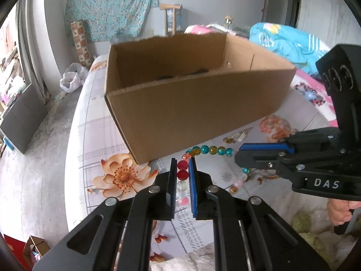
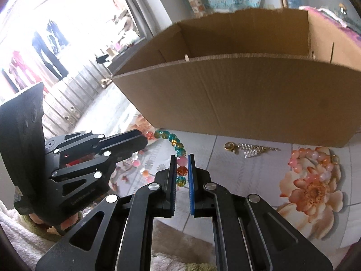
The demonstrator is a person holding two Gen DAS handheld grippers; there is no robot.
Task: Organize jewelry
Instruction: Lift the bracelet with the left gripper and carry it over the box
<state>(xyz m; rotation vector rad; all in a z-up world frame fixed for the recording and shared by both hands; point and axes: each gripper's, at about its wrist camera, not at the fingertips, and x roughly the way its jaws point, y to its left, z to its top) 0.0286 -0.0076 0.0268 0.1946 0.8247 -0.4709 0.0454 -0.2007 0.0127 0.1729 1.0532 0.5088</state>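
Bead string (image 1: 209,150) clamped by left tongs (image 1: 182,171) and right tongs (image 2: 182,169), ends supported, ready for cardboard box (image 1: 198,103) beyond.

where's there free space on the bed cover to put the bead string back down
Free: the pale strip right of the cardboard box, between the silver chain bits and the pink bead bracelet. Crowded: in front of the box, where both tongs grip the bead string.
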